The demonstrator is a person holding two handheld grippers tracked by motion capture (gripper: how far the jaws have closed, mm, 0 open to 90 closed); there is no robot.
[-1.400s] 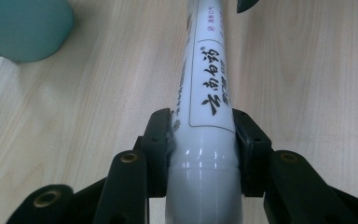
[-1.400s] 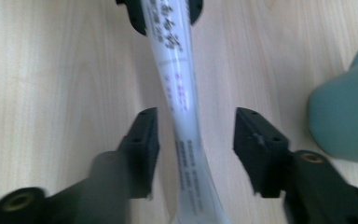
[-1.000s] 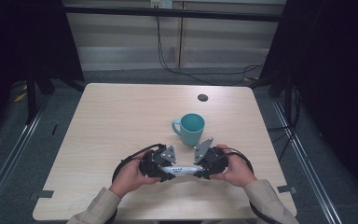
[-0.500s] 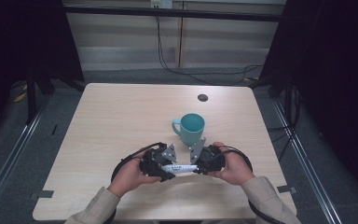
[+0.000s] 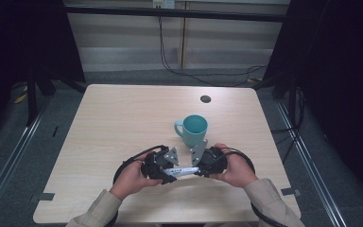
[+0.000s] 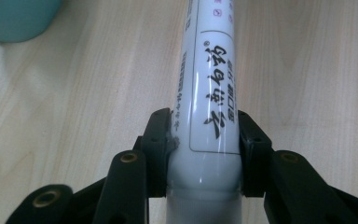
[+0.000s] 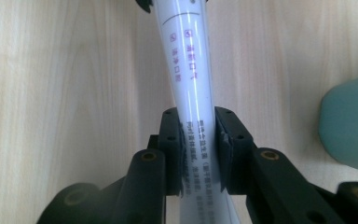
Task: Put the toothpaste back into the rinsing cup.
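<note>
Barely anything's moved since a second ago, both hands sit a touch nearer the table's near edge | left gripper (image 6: 204, 140) clamped on the white tube (image 6: 212, 93) | right gripper (image 7: 199, 149) clamped on its other end | teal mug (image 5: 193, 129) just beyond both jaws on the table (image 5: 123, 118)

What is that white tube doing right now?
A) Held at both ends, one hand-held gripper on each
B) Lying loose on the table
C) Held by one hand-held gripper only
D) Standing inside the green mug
A: the white tube spans between the left hand-held gripper and the right hand-held gripper, each clamped on it, in front of the mug.
</note>
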